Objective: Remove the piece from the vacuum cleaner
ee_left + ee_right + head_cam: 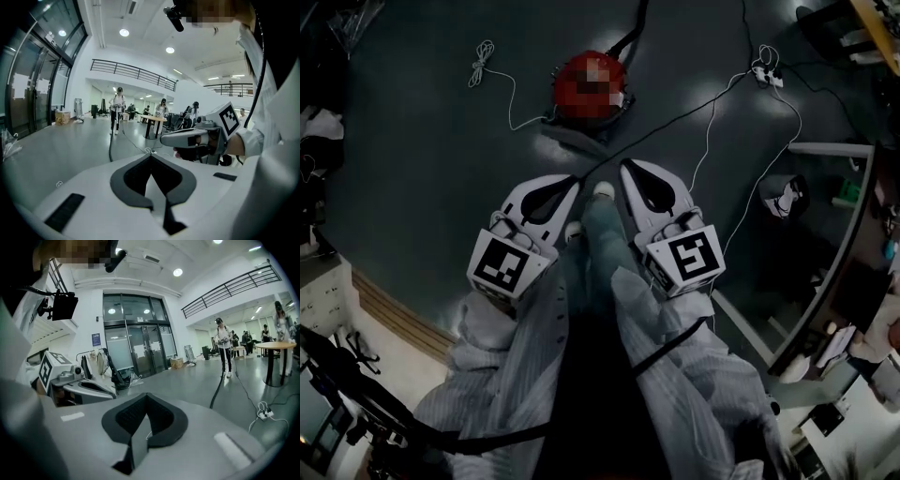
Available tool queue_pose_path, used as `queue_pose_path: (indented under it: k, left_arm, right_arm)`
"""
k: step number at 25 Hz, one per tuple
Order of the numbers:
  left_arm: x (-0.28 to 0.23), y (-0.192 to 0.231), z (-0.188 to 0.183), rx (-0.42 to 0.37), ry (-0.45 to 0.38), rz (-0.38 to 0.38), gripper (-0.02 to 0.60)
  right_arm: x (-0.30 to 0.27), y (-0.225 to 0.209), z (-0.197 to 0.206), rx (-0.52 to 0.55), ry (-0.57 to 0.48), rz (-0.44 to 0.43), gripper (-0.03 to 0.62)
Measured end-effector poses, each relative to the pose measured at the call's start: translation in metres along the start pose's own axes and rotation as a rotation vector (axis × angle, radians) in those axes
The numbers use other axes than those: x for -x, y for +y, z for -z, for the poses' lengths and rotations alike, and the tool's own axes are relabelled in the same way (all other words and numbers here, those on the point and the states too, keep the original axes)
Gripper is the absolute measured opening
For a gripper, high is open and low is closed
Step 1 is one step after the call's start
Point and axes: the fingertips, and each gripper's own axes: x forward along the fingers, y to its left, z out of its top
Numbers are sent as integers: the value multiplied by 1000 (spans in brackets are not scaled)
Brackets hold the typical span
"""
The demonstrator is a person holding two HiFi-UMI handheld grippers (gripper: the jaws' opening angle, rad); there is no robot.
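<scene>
The red vacuum cleaner [591, 89] stands on the dark floor ahead of me, part of it covered by a mosaic patch. A black hose [630, 36] runs from it toward the top edge. My left gripper [570, 185] and right gripper [628, 167] are held side by side at waist height, well short of the vacuum. Both point toward it, and both are shut with nothing between the jaws. In the left gripper view the closed jaws [151, 155] face an open hall; the right gripper view shows the same for its jaws [146, 394]. The vacuum's body is hidden in both gripper views.
A white power strip [766, 75] with cables lies at the right, and a coiled white cord [481, 61] at the left. A curved railing [834, 262] and a dark bag [783, 197] stand to the right. Distant people and a round table [276, 345] are farther off.
</scene>
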Motion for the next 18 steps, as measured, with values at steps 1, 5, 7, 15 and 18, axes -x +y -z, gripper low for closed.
queue_pose_path:
  k: [1,5,7,15,18]
  left_arm:
    - [-14,9,3,3,21,12,3]
    - [-68,39,25,6,109,75,3]
    - [-93,54,40,-18,146,112,3]
    - [-191,133,154,-153,367,283,5]
    - [-218,163,224,-236,500,358,13]
  right_arm:
    - [-11,-14,4,-5,21,2,-5]
    - [-58,-67,30,-23,95,-13,-5]
    - [-83,-91,47,-22,130,-23,-5]
    - [-174,-170,157,-55,263,-6,-5]
    - [-200,-194,210,-81,318,36,-5]
